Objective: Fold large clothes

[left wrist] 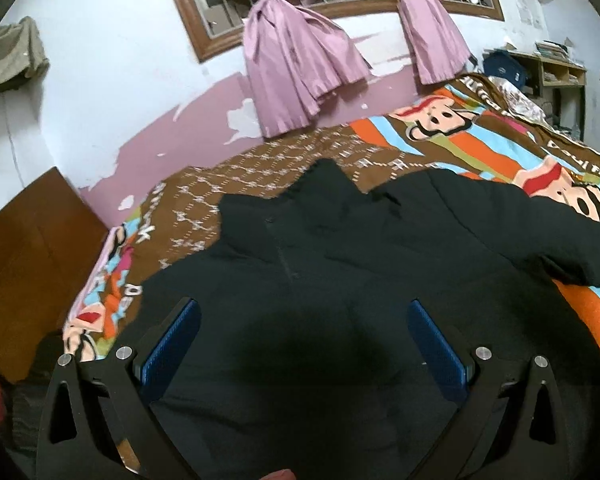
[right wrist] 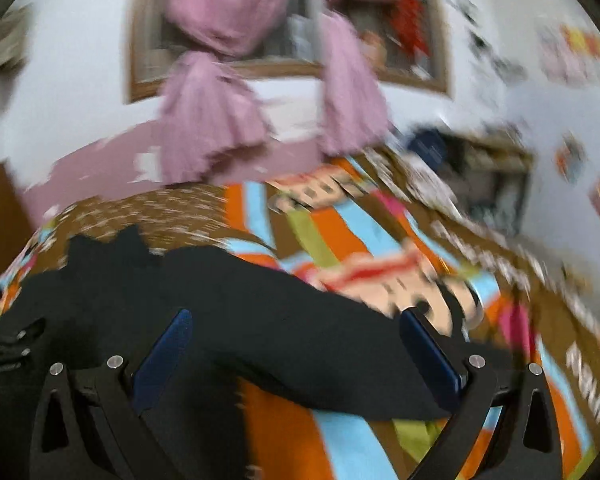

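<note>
A large black jacket (left wrist: 340,248) lies spread face up on the bed, collar toward the far wall, one sleeve (left wrist: 560,236) stretched to the right. My left gripper (left wrist: 304,312) hovers open over the jacket's body, its blue pads wide apart with nothing between them. The right wrist view is motion-blurred. There the jacket's sleeve (right wrist: 300,320) runs across the blanket, and my right gripper (right wrist: 296,324) is open above it, holding nothing. The other gripper's black body (right wrist: 8,344) shows at the left edge.
A striped cartoon blanket (left wrist: 452,140) covers the bed. A brown wooden headboard (left wrist: 28,248) stands at the left. Pink curtains (left wrist: 296,64) hang from the window on the far wall. A shelf with a dark bag (left wrist: 504,66) sits at the back right.
</note>
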`<state>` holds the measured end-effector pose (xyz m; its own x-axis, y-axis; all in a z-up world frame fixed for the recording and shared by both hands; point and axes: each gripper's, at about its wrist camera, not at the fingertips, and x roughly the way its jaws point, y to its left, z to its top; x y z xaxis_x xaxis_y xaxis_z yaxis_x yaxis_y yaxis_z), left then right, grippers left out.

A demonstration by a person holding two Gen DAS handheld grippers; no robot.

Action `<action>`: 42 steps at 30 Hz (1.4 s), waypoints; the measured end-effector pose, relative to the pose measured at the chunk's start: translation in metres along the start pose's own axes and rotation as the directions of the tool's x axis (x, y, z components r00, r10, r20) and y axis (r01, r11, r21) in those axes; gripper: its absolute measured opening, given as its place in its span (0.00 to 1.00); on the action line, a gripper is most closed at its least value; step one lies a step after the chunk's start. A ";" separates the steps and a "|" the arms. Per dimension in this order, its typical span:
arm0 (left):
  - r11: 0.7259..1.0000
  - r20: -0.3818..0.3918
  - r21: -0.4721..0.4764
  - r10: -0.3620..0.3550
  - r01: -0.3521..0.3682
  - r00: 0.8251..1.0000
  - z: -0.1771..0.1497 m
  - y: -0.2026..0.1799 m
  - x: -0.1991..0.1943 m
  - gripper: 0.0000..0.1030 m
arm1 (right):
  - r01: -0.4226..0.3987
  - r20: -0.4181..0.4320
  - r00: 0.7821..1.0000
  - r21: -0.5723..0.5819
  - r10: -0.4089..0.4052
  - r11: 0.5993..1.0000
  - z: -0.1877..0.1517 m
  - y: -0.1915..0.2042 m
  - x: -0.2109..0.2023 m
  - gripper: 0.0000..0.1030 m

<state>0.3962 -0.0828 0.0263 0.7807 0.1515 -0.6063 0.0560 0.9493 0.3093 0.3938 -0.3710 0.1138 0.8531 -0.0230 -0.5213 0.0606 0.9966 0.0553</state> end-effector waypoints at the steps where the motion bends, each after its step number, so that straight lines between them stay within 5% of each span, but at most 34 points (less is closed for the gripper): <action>1: 1.000 -0.004 0.009 -0.007 0.007 1.000 0.000 -0.007 0.004 0.98 | 0.010 -0.031 0.999 0.055 -0.009 0.998 -0.004 -0.017 0.005 1.00; 4: 0.999 -0.007 0.035 -0.022 0.022 1.000 -0.001 -0.024 0.014 0.98 | 0.047 -0.194 0.981 0.281 0.009 0.959 -0.028 -0.071 0.028 1.00; 9: 0.995 -0.059 0.039 -0.087 0.089 0.994 -0.001 -0.053 0.035 0.98 | 0.112 -0.306 0.950 0.510 0.059 0.853 -0.075 -0.131 0.044 1.00; 13: 0.988 -0.113 0.001 -0.153 0.154 0.982 -0.001 -0.073 0.053 0.98 | 0.174 -0.337 0.937 0.668 0.086 0.723 -0.106 -0.177 0.051 1.00; 18: 0.968 -0.112 -0.129 -0.231 0.216 0.966 0.000 -0.086 0.083 0.98 | 0.208 -0.288 0.955 0.824 0.075 0.527 -0.131 -0.234 0.053 1.00; 21: 0.967 -0.104 -0.136 -0.230 0.216 0.967 0.011 -0.097 0.094 0.98 | 0.197 -0.257 0.964 0.859 0.064 0.473 -0.140 -0.251 0.054 0.99; 26: 0.969 -0.109 -0.109 -0.234 0.223 0.966 0.025 -0.111 0.109 0.98 | 0.203 -0.247 0.966 0.901 0.069 0.384 -0.154 -0.282 0.072 0.64; 29: 0.969 -0.193 -0.103 -0.241 0.225 0.951 0.015 -0.120 0.131 0.98 | 0.198 -0.244 0.965 0.922 0.101 0.332 -0.161 -0.297 0.082 0.49; 31: 0.951 -0.197 -0.154 -0.295 0.267 0.935 0.006 -0.112 0.139 0.99 | 0.177 -0.229 0.965 0.928 0.127 0.327 -0.159 -0.299 0.089 0.31; 34: 0.913 -0.178 -0.246 -0.374 0.326 0.910 -0.005 -0.097 0.145 0.98 | 0.156 -0.219 0.967 0.913 0.130 0.377 -0.145 -0.296 0.090 0.09; 38: 0.902 -0.176 -0.268 -0.392 0.339 0.903 -0.007 -0.092 0.145 0.99 | 0.137 -0.190 0.980 0.870 0.064 0.473 -0.107 -0.277 0.079 0.05; 42: 0.886 -0.188 -0.293 -0.421 0.358 0.887 -0.002 -0.081 0.137 0.99 | 0.027 -0.065 0.997 0.756 0.035 0.654 -0.045 -0.235 0.057 0.05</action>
<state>0.4976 -0.1390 -0.0831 0.5519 -0.2131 -0.8063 0.1466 0.9765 -0.1578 0.4049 -0.6030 0.0322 0.8190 0.0169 -0.5735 0.4542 0.5916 0.6661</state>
